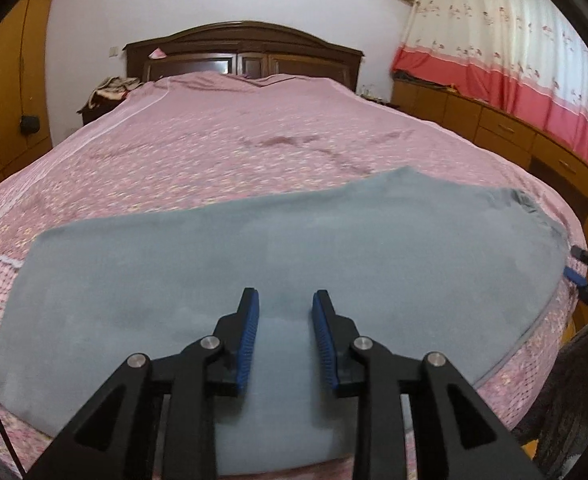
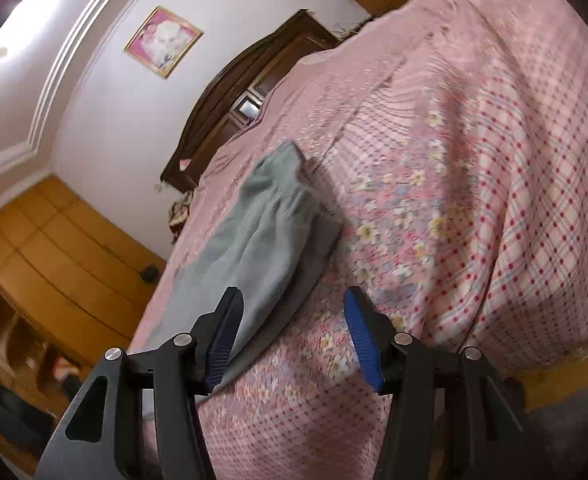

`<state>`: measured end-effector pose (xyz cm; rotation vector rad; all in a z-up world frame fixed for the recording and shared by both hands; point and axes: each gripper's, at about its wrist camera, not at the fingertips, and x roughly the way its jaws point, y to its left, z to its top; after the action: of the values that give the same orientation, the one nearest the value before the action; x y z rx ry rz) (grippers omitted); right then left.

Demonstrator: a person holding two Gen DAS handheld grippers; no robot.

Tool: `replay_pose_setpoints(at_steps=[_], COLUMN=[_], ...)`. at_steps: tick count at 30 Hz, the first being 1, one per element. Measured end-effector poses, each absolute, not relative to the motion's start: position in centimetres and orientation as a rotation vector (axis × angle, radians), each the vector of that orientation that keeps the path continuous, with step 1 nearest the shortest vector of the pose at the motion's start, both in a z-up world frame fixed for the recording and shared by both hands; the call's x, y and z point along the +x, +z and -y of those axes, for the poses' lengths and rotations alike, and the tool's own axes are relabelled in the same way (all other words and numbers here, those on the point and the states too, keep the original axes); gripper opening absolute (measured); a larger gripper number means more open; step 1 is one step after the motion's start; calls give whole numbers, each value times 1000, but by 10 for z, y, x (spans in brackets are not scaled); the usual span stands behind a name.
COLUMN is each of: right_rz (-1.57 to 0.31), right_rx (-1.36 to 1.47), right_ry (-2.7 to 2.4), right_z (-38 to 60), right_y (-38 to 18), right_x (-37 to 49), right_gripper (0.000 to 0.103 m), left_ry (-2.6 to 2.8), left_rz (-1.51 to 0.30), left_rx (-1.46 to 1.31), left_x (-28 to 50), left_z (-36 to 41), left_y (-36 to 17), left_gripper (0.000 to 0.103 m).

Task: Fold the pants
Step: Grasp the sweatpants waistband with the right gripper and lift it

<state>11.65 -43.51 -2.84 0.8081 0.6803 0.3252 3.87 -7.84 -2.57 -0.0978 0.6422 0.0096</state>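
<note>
Here the grey pants (image 1: 277, 240) lay flat across the near end of the bed (image 1: 213, 136), on its pink flowered cover, folded lengthwise (waist end toward the right, as the left wrist view showed it). Left gripper (image 1: 285, 300) hovered over the near edge of the pants, fingers parted, nothing pinched between them. Right gripper (image 2: 294, 300) sat tilted beside the waist end, fingers apart and empty, one finger (image 2: 225, 336) over the cloth.
</note>
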Motion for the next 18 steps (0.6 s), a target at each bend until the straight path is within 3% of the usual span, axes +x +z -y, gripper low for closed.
replay_pose_setpoints(at_steps=[11,18], right_rz=[-678,-657], right_rx=[875,943], right_ry=[341,406], right_z=[442,428], right_y=[-26,-41], right_x=[172,146], right_gripper=[54,55], left_ry=[-24,-20], left_rz=[-616,-616], left_rx=[-174,-158], left_x=[39,38], left_z=[76,77], left_y=[-35,-34], left_gripper=[29,29])
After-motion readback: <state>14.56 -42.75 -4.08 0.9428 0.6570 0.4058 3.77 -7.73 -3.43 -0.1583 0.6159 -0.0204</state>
